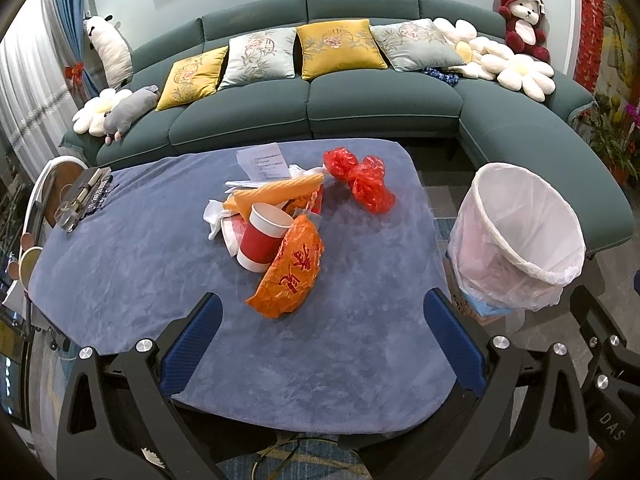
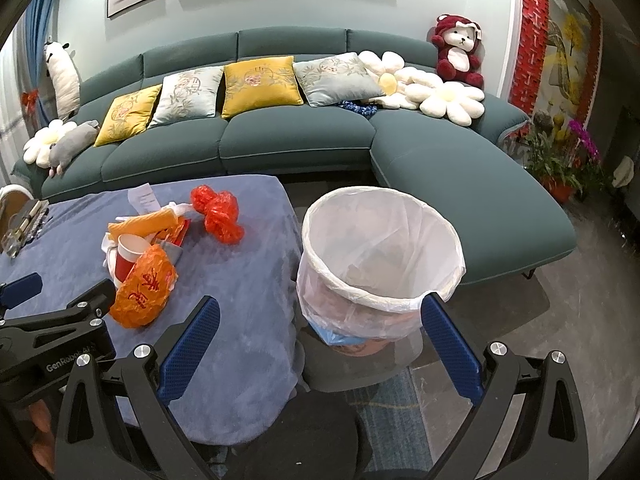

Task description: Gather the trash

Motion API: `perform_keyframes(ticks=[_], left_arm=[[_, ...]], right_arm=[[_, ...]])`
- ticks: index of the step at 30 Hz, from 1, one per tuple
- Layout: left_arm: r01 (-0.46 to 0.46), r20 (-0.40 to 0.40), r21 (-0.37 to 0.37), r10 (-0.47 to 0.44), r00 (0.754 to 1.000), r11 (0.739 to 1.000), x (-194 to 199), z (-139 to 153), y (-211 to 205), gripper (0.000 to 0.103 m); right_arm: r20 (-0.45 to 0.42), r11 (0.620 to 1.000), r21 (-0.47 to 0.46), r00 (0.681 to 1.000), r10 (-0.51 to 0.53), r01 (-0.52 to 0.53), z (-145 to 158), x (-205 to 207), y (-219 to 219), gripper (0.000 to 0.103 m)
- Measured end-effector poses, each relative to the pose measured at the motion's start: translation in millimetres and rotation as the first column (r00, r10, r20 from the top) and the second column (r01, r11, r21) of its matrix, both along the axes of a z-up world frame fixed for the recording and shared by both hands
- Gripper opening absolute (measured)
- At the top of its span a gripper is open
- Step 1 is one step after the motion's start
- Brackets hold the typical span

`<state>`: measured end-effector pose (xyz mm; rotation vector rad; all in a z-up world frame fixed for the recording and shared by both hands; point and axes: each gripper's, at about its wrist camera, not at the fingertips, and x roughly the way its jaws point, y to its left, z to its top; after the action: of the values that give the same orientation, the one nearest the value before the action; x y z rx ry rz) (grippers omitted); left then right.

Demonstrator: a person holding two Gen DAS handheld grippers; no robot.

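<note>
A heap of trash lies mid-table on the blue cloth (image 1: 140,280): an orange printed bag (image 1: 292,268), a red-and-white paper cup (image 1: 262,238), an orange roll (image 1: 276,192), white tissue (image 1: 214,216), papers (image 1: 262,160) and a crumpled red plastic bag (image 1: 360,178). My left gripper (image 1: 322,312) hangs open just short of the orange bag, nothing between its fingers. The white-lined trash bin (image 2: 380,256) stands off the table's right edge. My right gripper (image 2: 320,316) is open in front of the bin's near rim, empty. The right wrist view also shows the orange bag (image 2: 144,292) and the left gripper (image 2: 60,292).
A dark tray with small items (image 1: 86,194) sits on the table's far left corner, beside a chair back (image 1: 44,196). A green sectional sofa (image 1: 360,100) with cushions and plush toys runs behind the table. Potted flowers (image 2: 560,160) stand at the right. A rug (image 2: 392,408) covers the floor below.
</note>
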<state>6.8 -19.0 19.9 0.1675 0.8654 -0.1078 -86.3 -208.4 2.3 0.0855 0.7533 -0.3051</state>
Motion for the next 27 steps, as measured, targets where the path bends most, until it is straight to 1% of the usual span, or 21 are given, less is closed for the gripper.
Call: perform_keyframes(ticks=[7, 15, 21, 27], left_arm=[[0.0, 0.001, 0.001, 0.0, 1.0, 1.0, 2, 1, -1, 0.096], [0.008, -0.012, 0.001, -0.008, 1.0, 1.0, 14, 0, -3, 0.096], [0.015, -0.02, -0.011, -0.016, 1.0, 1.0, 19, -11, -2, 0.096], [0.014, -0.012, -0.021, -0.014, 1.0, 1.0, 23, -20, 4, 0.096]], right_arm=[[-0.003, 1.0, 0.0, 1.0, 0.001, -0.001, 1, 4, -3, 0.096], [-0.004, 1.0, 0.005, 1.0, -0.014, 0.014, -1, 11, -6, 0.096], [-0.006, 1.0, 0.001, 1.0, -0.015, 0.015, -4, 18, -7, 0.096], [-0.018, 1.0, 0.0, 1.0, -0.014, 0.014, -12, 26, -2, 0.096]])
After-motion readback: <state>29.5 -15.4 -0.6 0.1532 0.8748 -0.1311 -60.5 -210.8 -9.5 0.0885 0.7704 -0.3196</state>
